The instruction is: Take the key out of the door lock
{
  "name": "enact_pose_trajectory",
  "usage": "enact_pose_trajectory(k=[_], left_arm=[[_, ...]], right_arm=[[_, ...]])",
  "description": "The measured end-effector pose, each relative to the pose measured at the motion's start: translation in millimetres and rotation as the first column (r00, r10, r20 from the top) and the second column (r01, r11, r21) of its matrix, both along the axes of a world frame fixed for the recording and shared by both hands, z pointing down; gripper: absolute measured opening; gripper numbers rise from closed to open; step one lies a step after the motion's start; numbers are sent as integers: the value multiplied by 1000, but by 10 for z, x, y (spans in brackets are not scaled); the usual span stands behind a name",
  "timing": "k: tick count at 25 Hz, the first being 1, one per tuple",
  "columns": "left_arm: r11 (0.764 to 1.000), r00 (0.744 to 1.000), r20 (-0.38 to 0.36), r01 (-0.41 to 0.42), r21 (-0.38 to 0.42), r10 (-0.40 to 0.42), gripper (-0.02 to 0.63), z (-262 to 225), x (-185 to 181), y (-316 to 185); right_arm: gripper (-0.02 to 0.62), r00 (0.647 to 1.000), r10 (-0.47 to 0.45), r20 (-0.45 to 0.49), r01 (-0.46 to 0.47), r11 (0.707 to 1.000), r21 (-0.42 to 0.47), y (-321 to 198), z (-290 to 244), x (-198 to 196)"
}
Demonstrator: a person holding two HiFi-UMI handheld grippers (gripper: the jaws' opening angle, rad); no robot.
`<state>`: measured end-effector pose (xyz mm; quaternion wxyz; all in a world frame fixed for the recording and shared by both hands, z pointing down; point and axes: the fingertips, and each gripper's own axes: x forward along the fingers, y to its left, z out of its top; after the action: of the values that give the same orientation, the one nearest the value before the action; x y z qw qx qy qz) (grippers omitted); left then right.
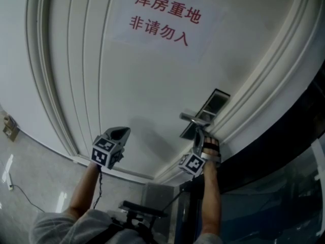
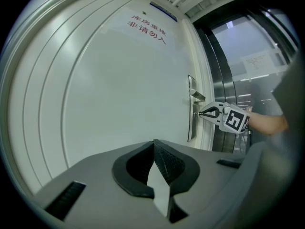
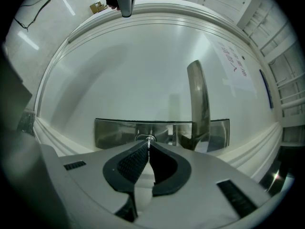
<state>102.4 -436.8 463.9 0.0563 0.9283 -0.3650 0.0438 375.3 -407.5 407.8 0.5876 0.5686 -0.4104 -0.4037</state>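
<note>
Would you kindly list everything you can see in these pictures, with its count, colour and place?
door: one, white, fills most of the head view
paper sign: one, white with red characters, high on the door
lock plate: one, silver, near the door's edge
lever handle: one, silver, on the lock plate
key: one, silver, in the lock
cardboard box: one, brown, on the floor at far left
left hand-held gripper: one, grey, jaws together and empty, held off the door
right hand-held gripper: one, grey, jaws closed on the key
forearms: two, bare, one behind each gripper
</note>
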Motion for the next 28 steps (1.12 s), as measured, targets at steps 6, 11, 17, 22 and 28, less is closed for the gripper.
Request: enact_pose_trajectory(k=[6, 11, 17, 22, 28], left_arm=[[1000, 1000, -2, -8, -2, 8, -8, 7, -7, -11], [1000, 1000, -7, -15, -4, 15, -8, 18, -3, -16], [1000, 1000, -8, -24, -8, 24, -8, 38, 1, -9], [1000, 1000, -7, -24, -7, 24, -8, 38, -28, -30], [999, 999, 1, -38, -12, 38, -8, 62, -27, -56]], right_arm=[[21, 1000, -1, -7, 1, 1000, 3, 20, -9, -10], [21, 1000, 1, -5, -1, 1000, 0, 27, 1, -28], [21, 1000, 11, -15, -11, 1000, -1, 35, 1, -17], [21, 1000, 20, -21, -20, 1000, -4, 42, 3, -12], [21, 999, 24, -25, -24, 1000, 4, 55, -1, -32]])
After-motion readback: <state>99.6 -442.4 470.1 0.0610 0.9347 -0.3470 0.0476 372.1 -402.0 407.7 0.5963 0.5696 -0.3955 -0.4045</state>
